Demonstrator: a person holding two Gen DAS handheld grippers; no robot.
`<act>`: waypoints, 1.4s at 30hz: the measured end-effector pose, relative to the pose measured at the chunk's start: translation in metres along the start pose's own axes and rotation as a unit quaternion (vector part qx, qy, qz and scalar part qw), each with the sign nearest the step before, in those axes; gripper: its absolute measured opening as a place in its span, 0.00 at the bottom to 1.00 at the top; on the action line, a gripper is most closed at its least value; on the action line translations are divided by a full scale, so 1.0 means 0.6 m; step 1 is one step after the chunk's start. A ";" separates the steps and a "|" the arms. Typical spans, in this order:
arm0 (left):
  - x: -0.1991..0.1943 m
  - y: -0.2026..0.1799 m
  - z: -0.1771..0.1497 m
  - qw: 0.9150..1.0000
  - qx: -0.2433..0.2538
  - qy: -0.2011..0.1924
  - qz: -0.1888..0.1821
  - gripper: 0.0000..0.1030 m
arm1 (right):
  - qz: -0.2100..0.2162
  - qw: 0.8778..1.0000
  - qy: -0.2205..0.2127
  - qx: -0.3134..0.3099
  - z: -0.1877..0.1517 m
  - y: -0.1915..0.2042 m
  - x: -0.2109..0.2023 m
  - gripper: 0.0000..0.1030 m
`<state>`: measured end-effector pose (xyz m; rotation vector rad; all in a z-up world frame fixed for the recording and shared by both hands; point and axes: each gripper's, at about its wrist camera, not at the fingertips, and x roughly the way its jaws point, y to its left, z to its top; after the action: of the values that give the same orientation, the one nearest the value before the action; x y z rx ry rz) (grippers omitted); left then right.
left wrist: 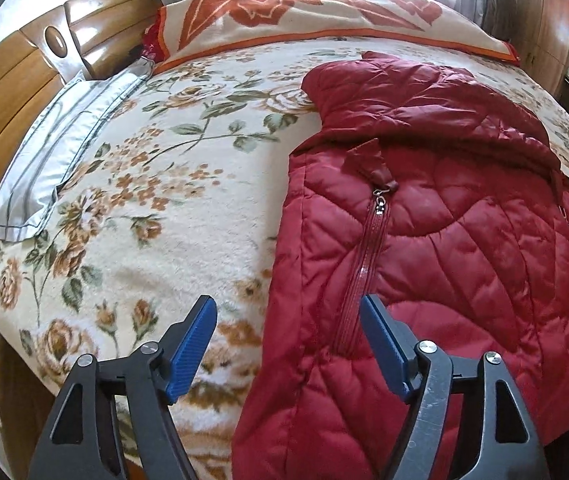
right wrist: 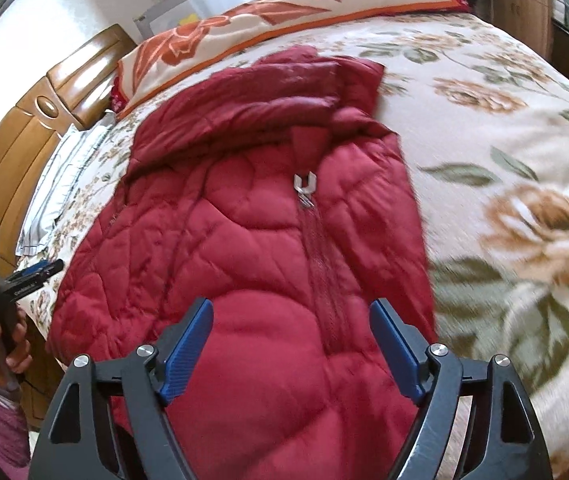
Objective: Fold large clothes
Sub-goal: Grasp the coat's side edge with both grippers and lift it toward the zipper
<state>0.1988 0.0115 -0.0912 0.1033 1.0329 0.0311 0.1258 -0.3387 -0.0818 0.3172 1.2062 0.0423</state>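
Both the left gripper (left wrist: 288, 350) and right gripper (right wrist: 292, 350) gape wide, empty, above the slippery quilted jacket (left wrist: 424, 240); a shallow pinch could slide off.

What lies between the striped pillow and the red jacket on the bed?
Only the floral blanket lies there: nothing else rests on it between the striped pillow and the red jacket. The left wrist view shows this stretch best.
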 end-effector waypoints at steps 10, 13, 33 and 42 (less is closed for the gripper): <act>-0.002 0.027 -0.048 0.999 -0.003 0.025 -0.024 0.79 | -0.006 0.999 0.008 0.039 -0.060 -0.060 -0.019 0.80; 0.007 0.045 -0.059 0.998 -0.018 0.038 -0.047 0.79 | -0.002 0.999 0.007 0.048 -0.071 -0.070 -0.023 0.84; 0.083 0.097 -0.090 0.983 -0.060 0.092 -0.148 0.84 | 0.070 0.991 0.031 0.106 -0.107 -0.126 -0.003 0.85; 0.088 0.108 -0.095 0.979 -0.038 0.103 -0.173 0.90 | 0.128 0.986 0.063 0.087 -0.131 -0.105 0.000 0.68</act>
<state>0.1785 0.0838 -0.1589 -0.1541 1.2442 -0.2402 0.0448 -0.3816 -0.1231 0.6297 1.2911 0.1815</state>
